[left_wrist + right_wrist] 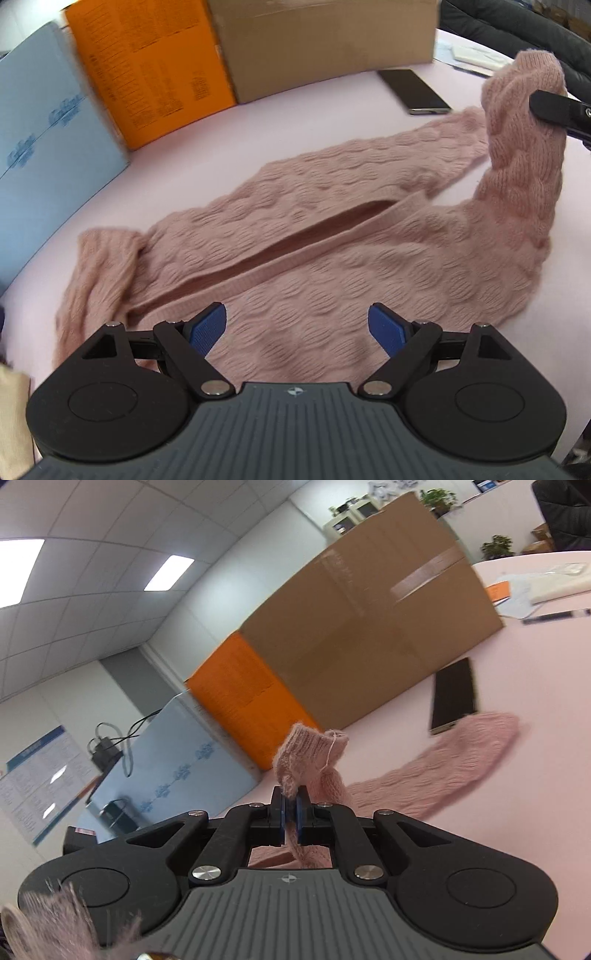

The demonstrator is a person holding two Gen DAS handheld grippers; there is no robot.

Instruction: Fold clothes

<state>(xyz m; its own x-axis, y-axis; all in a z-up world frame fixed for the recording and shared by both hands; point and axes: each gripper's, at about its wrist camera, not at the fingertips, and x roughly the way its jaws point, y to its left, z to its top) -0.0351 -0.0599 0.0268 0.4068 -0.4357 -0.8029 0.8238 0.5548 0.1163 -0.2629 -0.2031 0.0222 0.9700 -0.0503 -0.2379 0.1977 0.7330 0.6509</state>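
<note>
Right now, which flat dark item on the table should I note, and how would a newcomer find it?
Start at the big brown cardboard box on the pink table. Just in front of its right corner lies a phone, beside the pink sweater. It is the only thin, black, glossy slab there.

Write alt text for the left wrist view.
A pink knit sweater lies on a pale pink table, one sleeve lifted by the right hand-held gripper. The left hand-held gripper hovers open above it; boxes and a phone sit behind.

Print on orange box (pixel 147 70), blue box (pixel 48 122): unreadable.
</note>
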